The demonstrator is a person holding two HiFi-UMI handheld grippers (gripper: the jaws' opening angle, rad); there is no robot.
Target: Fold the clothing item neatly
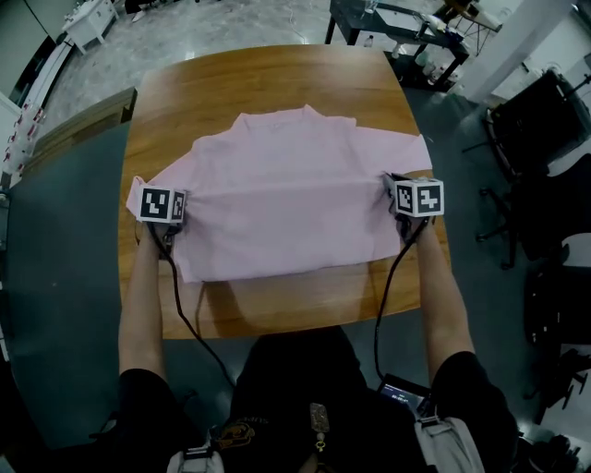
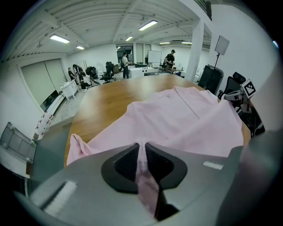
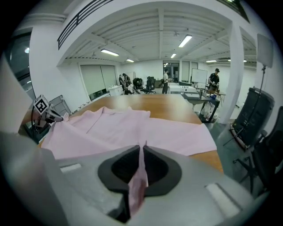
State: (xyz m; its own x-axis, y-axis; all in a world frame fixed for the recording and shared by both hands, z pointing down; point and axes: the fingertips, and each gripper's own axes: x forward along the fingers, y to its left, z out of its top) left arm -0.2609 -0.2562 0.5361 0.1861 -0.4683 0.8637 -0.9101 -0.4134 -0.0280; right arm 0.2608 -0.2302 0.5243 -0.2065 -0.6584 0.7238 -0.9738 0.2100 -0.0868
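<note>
A pink shirt (image 1: 286,194) lies on the round wooden table (image 1: 268,78), collar at the far side, its near part doubled over the body. My left gripper (image 1: 177,214) is at the shirt's left edge, shut on a pinch of pink fabric that runs between its jaws (image 2: 140,148). My right gripper (image 1: 395,199) is at the right edge, shut on a thin fold of the same cloth (image 3: 142,150). The shirt (image 2: 185,114) spreads out ahead of the left gripper, a sleeve trailing left. From the right gripper view the shirt (image 3: 124,126) lies flat, with the left gripper's cube (image 3: 41,106) beyond it.
The table's near edge (image 1: 295,323) is just in front of the person's arms. Black office chairs (image 1: 545,139) stand to the right and a dark desk (image 1: 397,23) behind the table. People stand far back in the room (image 2: 126,66).
</note>
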